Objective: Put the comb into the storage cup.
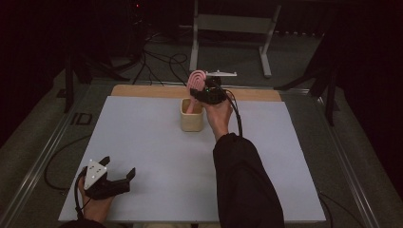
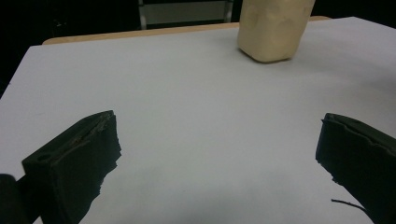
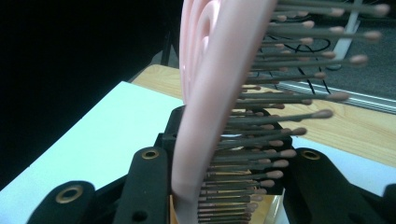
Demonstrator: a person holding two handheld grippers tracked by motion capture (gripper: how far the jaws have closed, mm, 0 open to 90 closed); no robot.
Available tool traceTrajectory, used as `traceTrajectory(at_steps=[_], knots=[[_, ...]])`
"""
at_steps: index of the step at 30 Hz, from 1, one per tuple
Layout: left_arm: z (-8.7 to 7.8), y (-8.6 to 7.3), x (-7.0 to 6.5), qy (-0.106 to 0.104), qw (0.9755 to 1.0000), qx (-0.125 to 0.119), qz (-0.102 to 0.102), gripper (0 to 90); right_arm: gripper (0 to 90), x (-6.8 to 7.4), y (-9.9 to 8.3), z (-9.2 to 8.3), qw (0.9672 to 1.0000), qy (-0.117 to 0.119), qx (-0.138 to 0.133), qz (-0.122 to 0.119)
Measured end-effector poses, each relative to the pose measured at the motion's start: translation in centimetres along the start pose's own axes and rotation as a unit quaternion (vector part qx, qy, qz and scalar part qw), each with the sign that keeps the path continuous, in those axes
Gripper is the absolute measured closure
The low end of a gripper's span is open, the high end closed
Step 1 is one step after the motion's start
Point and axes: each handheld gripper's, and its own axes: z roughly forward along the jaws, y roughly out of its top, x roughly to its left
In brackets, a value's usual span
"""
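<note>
Nearest, left gripper (image 1: 117, 175): resting low at the near left corner of the worktop (image 1: 142, 142), held in the person's left hand (image 1: 95, 204); its jaws are standing spread wide with nothing between them, as the left gripper view is showing across bare white surface.
Left gripper's outlook: pointing toward the beige cup (image 2: 273, 28), which is standing well apart from it, toward the far edge of the white sheet.
Mid-worktop, right arm: reaching forward in a dark sleeve (image 1: 244, 180), with the right hand (image 1: 218, 116) coming in just beside the cup.
Right gripper (image 1: 205, 93): hovering over the cup's far right rim, pinching the pink hairbrush (image 1: 196, 81); in the right gripper view its jaws are pressing on either side of the brush (image 3: 205, 121) low on its head, bristles sticking out to the right.
Hairbrush position: standing nearly upright, handle end dipping down into the cup (image 1: 192, 115), head rising above the rim.
Step in hand: judging by this, standing the brush in the cup, or possibly lifting it out; which of the two is not clear.
Next move: if placing, lowering until the handle bottoms out, then easing the jaws apart without tipping the light cup.
Farthest: a grey metal stand (image 1: 233, 23) and loose cables on the floor beyond the worktop.
</note>
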Motion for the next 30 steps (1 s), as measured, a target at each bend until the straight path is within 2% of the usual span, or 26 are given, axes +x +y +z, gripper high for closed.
traceTrajectory(at_steps=[30], knots=[[0.1,0.1,-0.1,-0.003,1.0,0.001,0.002,0.0,63.1,-0.2,-1.2,1.4,0.9996,0.0,0.026,0.008]])
